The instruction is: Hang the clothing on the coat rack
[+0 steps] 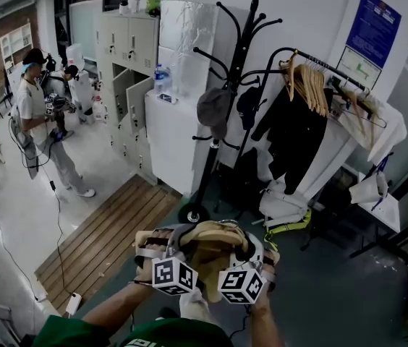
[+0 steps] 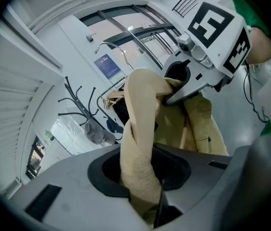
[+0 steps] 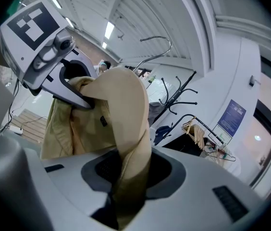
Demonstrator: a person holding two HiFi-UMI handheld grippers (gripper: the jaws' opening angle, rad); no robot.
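Two grips: the left hand-held gripper [image 2: 144,179] and right hand-held gripper [image 3: 126,186] each clench the tan jacket [image 1: 215,238].

Tan garment [image 1: 215,237] — black coat rack [image 1: 239,63], grey cap [image 1: 213,107], white lockers [image 1: 128,49] — brown wooden decking [image 1: 110,237]

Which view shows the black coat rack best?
The head view: the coat rack stands whole, from base to top hooks, with a grey cap hanging on it. The left gripper view and the right gripper view catch only its upper arms, small and distant beside the beige garment.
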